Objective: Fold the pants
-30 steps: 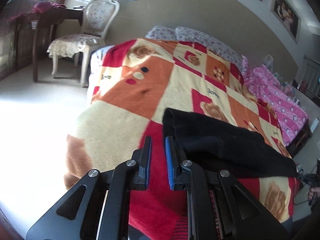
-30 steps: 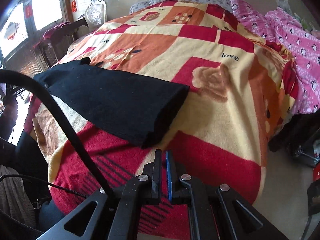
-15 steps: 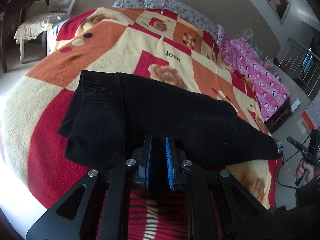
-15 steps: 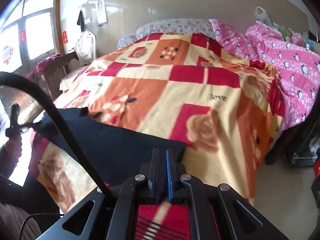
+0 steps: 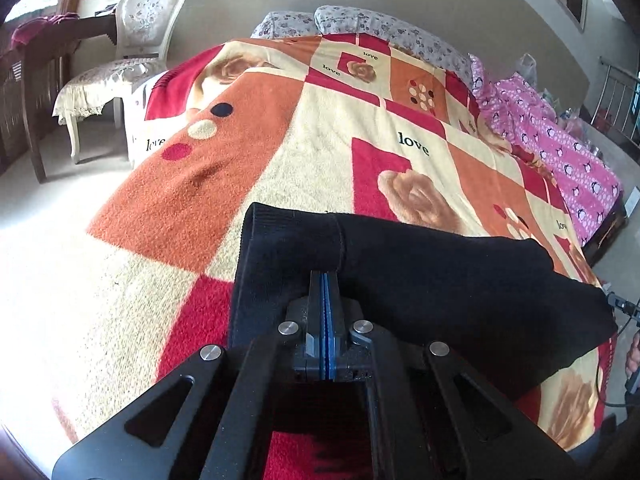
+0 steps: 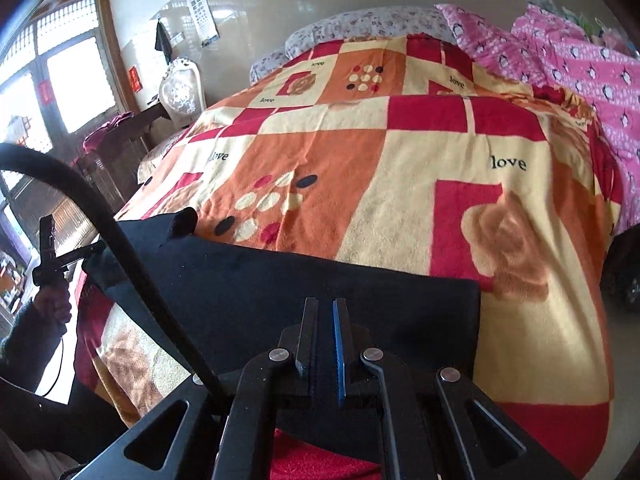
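Note:
Black pants (image 5: 432, 276) lie across the near end of the bed on a red, orange and cream blanket (image 5: 304, 152). In the left wrist view my left gripper (image 5: 325, 276) is shut on the pants' waistband end, which is lifted and bunched at the fingers. In the right wrist view the pants (image 6: 304, 292) stretch from left to right. My right gripper (image 6: 325, 308) sits over their right end with its jaws nearly closed, a narrow gap between them with black cloth in it.
A white chair (image 5: 132, 52) and dark wooden desk (image 5: 36, 60) stand left of the bed. Pink bedding (image 6: 580, 60) lies along the bed's right side. Pillows (image 5: 360, 24) are at the head. A black cable (image 6: 120, 248) crosses the right wrist view.
My left gripper moved onto the waistband end and closed on it, lifting the cloth. My right gripper came in over the pants' other end, with its jaws staying narrow.

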`<state>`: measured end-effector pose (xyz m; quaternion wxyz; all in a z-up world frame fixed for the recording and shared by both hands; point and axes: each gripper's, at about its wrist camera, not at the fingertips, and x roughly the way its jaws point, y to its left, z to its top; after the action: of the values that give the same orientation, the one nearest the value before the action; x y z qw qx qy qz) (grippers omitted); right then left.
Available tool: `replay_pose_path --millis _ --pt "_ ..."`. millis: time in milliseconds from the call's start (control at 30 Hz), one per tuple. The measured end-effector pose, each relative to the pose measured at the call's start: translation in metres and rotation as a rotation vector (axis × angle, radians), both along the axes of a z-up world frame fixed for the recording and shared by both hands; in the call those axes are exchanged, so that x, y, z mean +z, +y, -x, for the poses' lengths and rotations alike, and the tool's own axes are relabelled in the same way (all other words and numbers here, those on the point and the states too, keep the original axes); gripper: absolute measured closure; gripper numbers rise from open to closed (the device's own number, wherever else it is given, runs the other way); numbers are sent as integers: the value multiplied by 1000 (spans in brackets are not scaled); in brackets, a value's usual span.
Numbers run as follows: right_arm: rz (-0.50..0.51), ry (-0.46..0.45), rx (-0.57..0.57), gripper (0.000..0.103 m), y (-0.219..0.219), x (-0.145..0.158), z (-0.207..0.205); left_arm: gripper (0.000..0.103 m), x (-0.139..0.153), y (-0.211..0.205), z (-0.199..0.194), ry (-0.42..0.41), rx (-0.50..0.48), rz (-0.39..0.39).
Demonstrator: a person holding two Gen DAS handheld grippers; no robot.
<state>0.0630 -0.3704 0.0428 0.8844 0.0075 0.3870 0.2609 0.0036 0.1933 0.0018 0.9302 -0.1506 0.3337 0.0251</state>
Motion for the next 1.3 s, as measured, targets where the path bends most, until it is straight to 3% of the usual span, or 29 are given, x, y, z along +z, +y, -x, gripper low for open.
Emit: replay_pose_path --millis 233,367,467,533,600,700,867,1000,1133,1233,1267,1300 --pt "-31 -13 -152 98 -54 15 12 100 -4 5 -10 -51 4 -20" --pt "-169 36 -243 96 -78 11 21 100 -5 3 -8 -73 11 -31" --pt "-242 93 -139 95 -56 -4 32 100 -4 2 -9 -63 20 -32" --pt "-157 76 -101 95 -36 -14 35 100 -4 0 -10 -62 27 -43" --pt "-79 54 -150 95 -30 -23 25 100 -4 -2 -10 -61 36 -47" --pt "-140 83 -196 96 -42 -35 -8 100 -4 -3 -11 -58 65 -41" --pt "-147 109 -208 99 -46 -36 -46 100 -5 -6 -12 -71 103 -43" --pt "-138 131 -215 96 -46 -27 -43 101 -4 -2 -8 -76 111 -20" --pt "-113 45 -205 92 -39 -4 -22 101 -2 2 -5 -64 188 -37" --pt "24 23 -172 83 -22 -10 -27 101 -1 10 -2 -47 240 -18" --pt "79 85 -200 82 -20 -20 -37 101 3 10 2 -47 263 -25" --pt "64 113 -231 83 -22 -22 -42 101 8 9 7 -57 277 -31"
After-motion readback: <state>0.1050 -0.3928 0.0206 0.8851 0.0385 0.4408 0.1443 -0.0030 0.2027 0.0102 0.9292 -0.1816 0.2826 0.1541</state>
